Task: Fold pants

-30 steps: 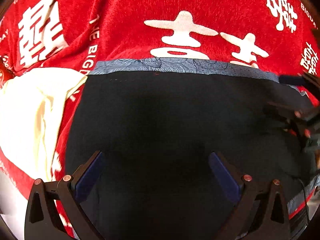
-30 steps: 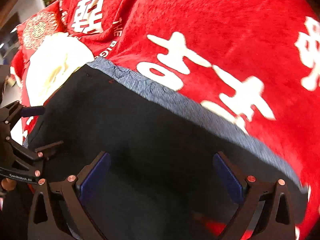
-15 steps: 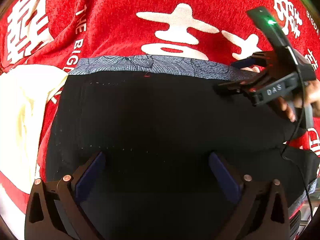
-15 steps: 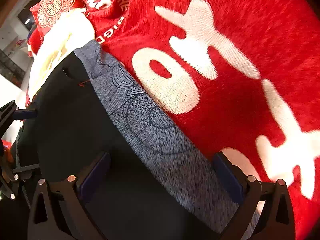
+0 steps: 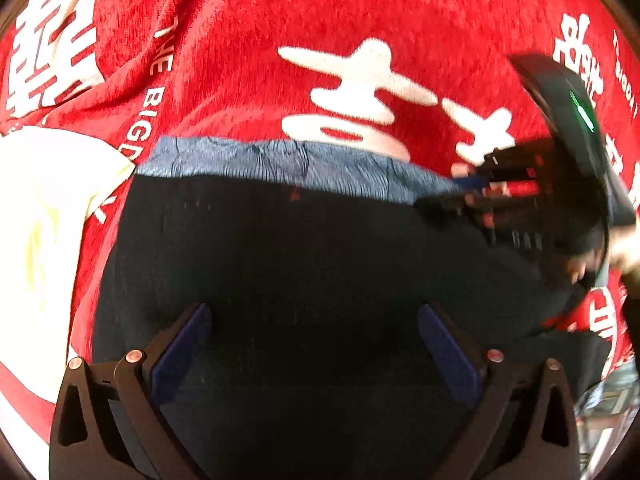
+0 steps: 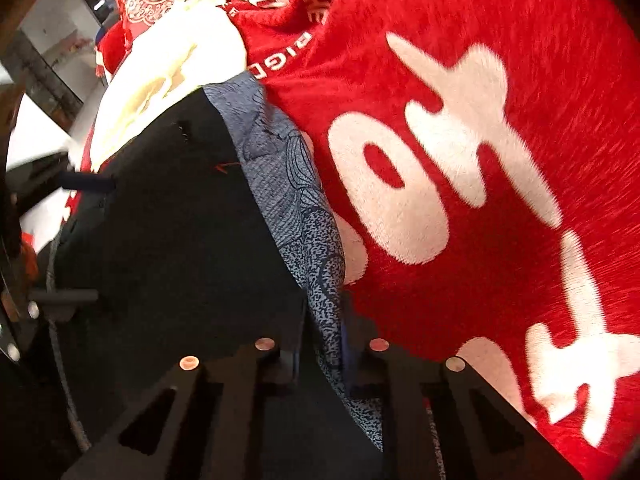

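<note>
Since the earlier frame the right gripper point(image 6: 320, 360) has just been closing, and its jaws now pinch the blue-grey waistband point(image 6: 312, 240) of the black pants point(image 5: 304, 264), which lie spread on the red blanket point(image 5: 280, 20). Only the right wrist view shows that pinch. The left gripper point(image 5: 316, 344) hangs wide open over the fabric, empty, with the right gripper at its three o'clock.

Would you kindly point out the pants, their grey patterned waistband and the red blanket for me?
pants point(image 5: 320, 248), left wrist view, on the flat dark fabric at the middle.
grey patterned waistband point(image 6: 304, 216), right wrist view, on the band's mid-length.
red blanket point(image 5: 260, 12), left wrist view, on plain red plush above the white lettering.
</note>
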Available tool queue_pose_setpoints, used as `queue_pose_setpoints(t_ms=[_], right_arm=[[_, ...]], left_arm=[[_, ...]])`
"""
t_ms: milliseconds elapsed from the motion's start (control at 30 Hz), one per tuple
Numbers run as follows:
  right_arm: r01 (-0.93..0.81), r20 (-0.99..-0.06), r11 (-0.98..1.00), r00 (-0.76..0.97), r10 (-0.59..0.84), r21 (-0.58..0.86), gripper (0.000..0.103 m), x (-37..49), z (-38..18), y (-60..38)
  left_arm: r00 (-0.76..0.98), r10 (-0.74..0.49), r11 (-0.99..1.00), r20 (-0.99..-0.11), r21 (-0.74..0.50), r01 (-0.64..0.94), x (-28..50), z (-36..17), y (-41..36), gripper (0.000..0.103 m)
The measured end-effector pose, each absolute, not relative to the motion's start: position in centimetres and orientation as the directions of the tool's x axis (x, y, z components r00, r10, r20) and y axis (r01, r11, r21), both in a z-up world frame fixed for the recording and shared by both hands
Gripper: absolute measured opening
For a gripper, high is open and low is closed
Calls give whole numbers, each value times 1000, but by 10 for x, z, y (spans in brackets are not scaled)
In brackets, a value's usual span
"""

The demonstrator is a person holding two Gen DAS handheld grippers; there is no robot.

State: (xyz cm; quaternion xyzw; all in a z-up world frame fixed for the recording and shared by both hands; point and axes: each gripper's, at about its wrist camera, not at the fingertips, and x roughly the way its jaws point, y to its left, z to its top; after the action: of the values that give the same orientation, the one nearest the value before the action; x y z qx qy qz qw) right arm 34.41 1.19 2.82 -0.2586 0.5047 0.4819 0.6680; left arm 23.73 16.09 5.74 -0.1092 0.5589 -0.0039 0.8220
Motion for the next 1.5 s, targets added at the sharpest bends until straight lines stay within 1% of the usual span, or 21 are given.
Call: queue_pose_setpoints(t_ms=[67, 200, 333, 467, 567, 667, 733, 800, 833, 867, 900, 933, 967, 1100, 1167, 1333, 1500], right_arm=[[-915, -912, 396, 99, 398, 73, 14, 328, 42, 10], [-906, -874, 421, 227, 429, -29, 14, 301, 62, 3], [-897, -850, 431, 305, 430, -104, 14, 282, 65, 9], [-888, -831, 421, 370, 416, -184, 14, 266, 66, 14], [-881, -816, 426, 394, 423, -205, 14, 264, 68, 15], [-879, -814, 429, 399, 423, -208, 14, 265, 68, 13], [-880, -815, 423, 403, 417, -218, 14, 262, 66, 14], [-883, -818, 416, 397, 416, -217, 14, 259, 64, 15], [-885, -819, 414, 392, 419, -212, 14, 258, 64, 15], [-886, -819, 414, 390, 421, -209, 15, 257, 64, 15], [-888, -818, 413, 386, 426, -204, 15, 256, 65, 14], [-888, -817, 413, 385, 429, -202, 15, 255, 65, 13], [-887, -813, 415, 388, 433, -202, 14, 254, 66, 13], [-883, -801, 432, 388, 456, -182, 14, 260, 69, 11], [-880, -800, 442, 387, 459, -172, 11, 260, 72, 10], [-871, -786, 458, 406, 466, -179, 9, 243, 85, 6], [-854, -763, 498, 420, 491, -150, 7, 223, 101, -5]], left_arm=[[372, -157, 965, -915, -222, -140, 248, 59, 172, 103], [362, -168, 940, -917, -260, -221, 272, 58, 195, 103], [350, -235, 876, -907, -353, -328, 304, 56, 217, 103], [309, -290, 784, -906, -410, -465, 319, 56, 225, 103], [285, -250, 734, -925, -373, -567, 318, 57, 220, 103], [212, -209, 680, -955, -297, -670, 320, 48, 211, 103], [161, -179, 674, -970, -241, -699, 331, 40, 202, 103], [114, -166, 694, -979, -198, -692, 344, 30, 195, 103], [85, -153, 706, -985, -169, -688, 350, 25, 193, 93], [71, -134, 712, -988, -146, -687, 353, 21, 192, 55], [39, -115, 715, -993, -110, -690, 353, 17, 193, 34], [35, -131, 705, -991, -118, -699, 351, 14, 194, 24], [55, -140, 696, -989, -137, -704, 348, 15, 197, 22], [135, -164, 684, -977, -211, -699, 331, 22, 204, 17], [180, -156, 685, -971, -238, -689, 319, 33, 205, 15], [305, -108, 717, -946, -287, -635, 282, 72, 201, 13], [423, -94, 734, -901, -349, -582, 239, 117, 196, 13]])
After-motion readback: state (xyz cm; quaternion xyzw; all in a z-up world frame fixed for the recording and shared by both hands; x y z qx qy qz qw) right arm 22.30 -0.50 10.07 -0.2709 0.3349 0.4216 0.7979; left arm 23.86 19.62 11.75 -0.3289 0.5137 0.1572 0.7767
